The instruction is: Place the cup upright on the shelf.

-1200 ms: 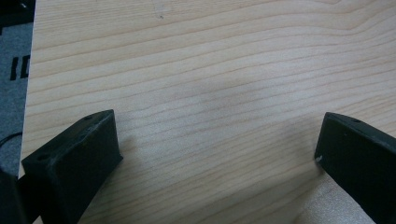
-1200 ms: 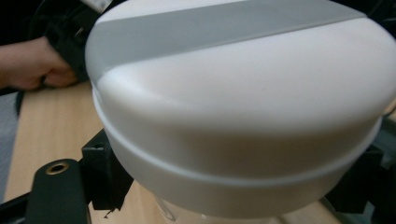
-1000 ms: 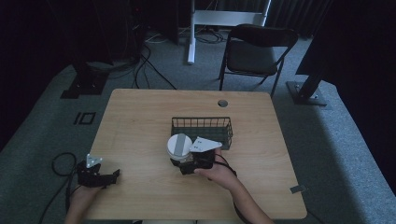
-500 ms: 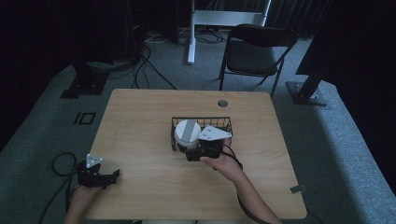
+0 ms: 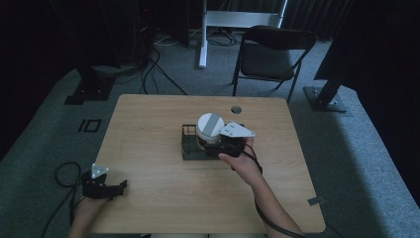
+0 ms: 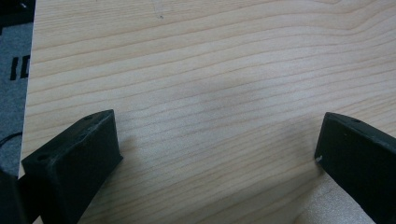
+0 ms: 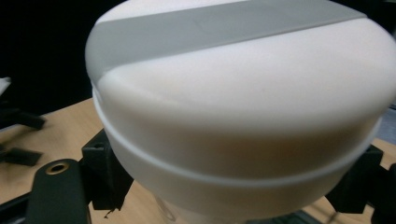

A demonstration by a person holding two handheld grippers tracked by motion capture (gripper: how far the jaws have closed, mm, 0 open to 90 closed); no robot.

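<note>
White tub (image 7: 238, 116) base hidden btw claw (image 7: 233, 186)

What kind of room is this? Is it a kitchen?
Probably not a kitchen: it looks like a lab or studio. There is a bare wooden table, a grey carpet with loose cables, a folding chair and dark equipment stands.

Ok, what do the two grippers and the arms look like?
Both grippers, left and right, are black, each topped by a grey three-cornered plate. Their jaws are blocky and matt black. A black cable loops from the left one. The forearms are bare, no sleeves.
</note>
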